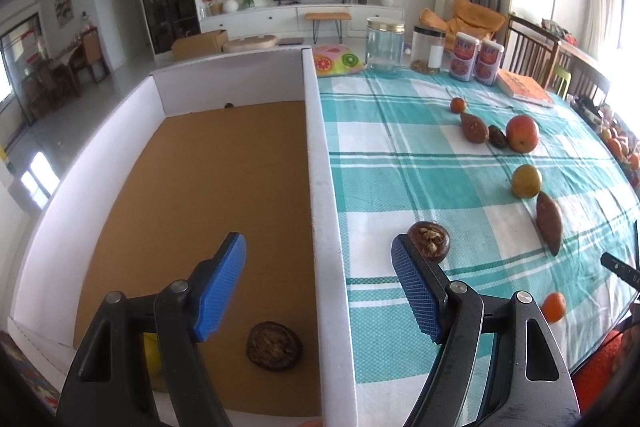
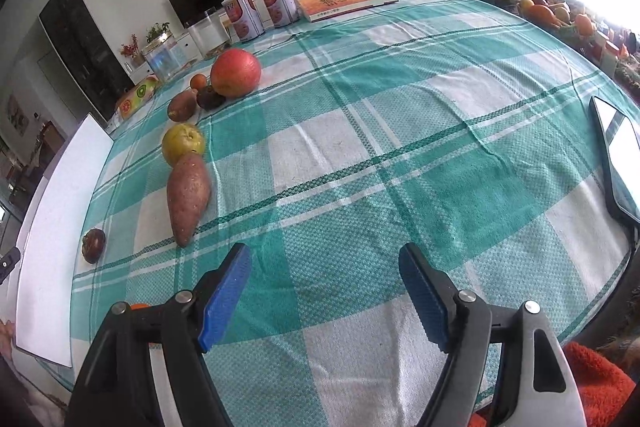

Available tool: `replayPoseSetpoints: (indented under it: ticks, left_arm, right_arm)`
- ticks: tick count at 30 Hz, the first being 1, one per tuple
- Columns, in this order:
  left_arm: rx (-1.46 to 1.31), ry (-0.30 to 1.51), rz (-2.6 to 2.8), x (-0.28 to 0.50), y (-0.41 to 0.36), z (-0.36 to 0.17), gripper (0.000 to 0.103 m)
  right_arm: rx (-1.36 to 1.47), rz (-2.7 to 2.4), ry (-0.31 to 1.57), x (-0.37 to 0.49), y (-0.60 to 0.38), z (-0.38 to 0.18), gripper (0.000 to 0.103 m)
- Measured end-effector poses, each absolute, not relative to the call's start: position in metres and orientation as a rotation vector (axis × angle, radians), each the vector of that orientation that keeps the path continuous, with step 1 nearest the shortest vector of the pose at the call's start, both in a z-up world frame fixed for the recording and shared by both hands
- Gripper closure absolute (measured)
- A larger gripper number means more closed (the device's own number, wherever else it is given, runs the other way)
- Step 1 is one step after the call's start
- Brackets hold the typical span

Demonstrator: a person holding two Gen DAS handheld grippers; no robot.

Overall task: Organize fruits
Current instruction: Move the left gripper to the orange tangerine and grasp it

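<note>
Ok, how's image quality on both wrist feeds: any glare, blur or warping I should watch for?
Left wrist view: sharp, fisheye bends the white box wall; window glare washes out the right edge. Right wrist view: also sharp, tablecloth bulges with distortion; strong blowout top right and a bright reflection on the phone.

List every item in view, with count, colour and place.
box: one, white, brown floor, left of cloth
dried fruit: one in box, one on cloth, dark brown
yellow fruit: one, in box, mostly hidden
apple: one, red, far cloth
pear: one, yellow-green
sweet potatoes: two, reddish
tins: two
jars: two, clear
book: one, orange
left tongs: blue pads, open
right tongs: open
</note>
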State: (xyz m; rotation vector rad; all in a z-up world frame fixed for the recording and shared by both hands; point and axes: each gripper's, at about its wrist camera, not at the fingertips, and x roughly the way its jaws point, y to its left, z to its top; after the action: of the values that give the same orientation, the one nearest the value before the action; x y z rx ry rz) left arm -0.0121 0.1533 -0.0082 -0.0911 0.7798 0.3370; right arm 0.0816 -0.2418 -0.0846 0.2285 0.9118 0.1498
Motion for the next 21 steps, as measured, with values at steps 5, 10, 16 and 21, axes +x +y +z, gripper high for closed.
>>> replayPoseSetpoints:
  ticks: [5, 10, 16, 21]
  left_arm:
    - [-0.049, 0.73, 0.375, -0.019, 0.147, 0.004, 0.025]
    - [0.05, 0.52, 0.383, -0.041, 0.111, 0.041, 0.018]
    - [0.029, 0.632, 0.154, -0.021, 0.062, 0.026, 0.015]
    - [0.089, 0.751, 0.096, -0.004, 0.025, -0.004, 0.015]
  right_arm:
    - [0.221, 0.146, 0.905, 0.08, -0.241, -0.083, 0.026]
    - [0.227, 0.143, 0.91, 0.08, -0.242, -0.084, 0.025]
    - [0.237, 0.136, 0.909, 0.08, -0.245, -0.084, 0.025]
    - [0.257, 0.133, 0.906, 0.079, -0.249, -0.084, 0.021]
